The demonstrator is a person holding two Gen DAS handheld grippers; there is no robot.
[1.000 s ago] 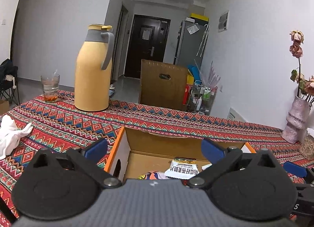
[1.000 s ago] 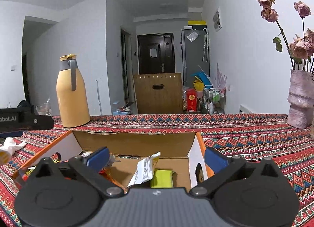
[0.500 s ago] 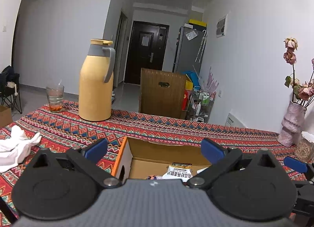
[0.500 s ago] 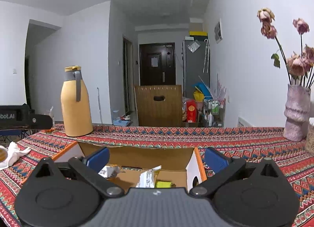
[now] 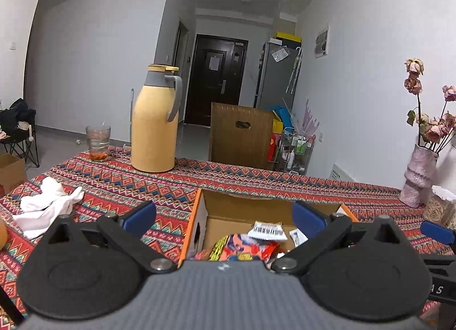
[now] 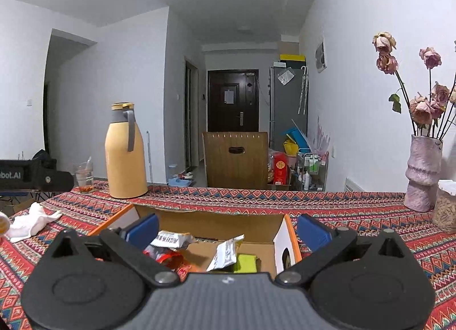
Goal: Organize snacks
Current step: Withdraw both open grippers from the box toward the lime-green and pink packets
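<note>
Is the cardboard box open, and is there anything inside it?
Open, and not empty. The cardboard box has no lid on top, and snack packets lie loose inside it.

White plaster walls point(image 6: 136, 79) and white ceiling point(image 6: 228, 2), dim even indoor light. A hallway runs back to a dark brown panelled entry door point(image 6: 232, 100) with a paper notice on it. Tall grey metal fridge point(image 6: 287, 105) right of the door, a yellow-and-black box on top. Brown slatted wooden chair back with a handle slot point(image 6: 236, 156) stands just behind the bench. Wire utility cart with bottles point(image 6: 312, 170) beside the chair, against the right wall. Grey tiled floor point(image 5: 191, 142). Bench under a red zigzag-patterned woven cloth point(image 6: 342, 210). Black folding chair point(image 5: 20, 130) and brown cardboard carton point(image 5: 11, 171) on the floor, far left. Doorway opening in the left wall point(image 6: 65, 96).
</note>
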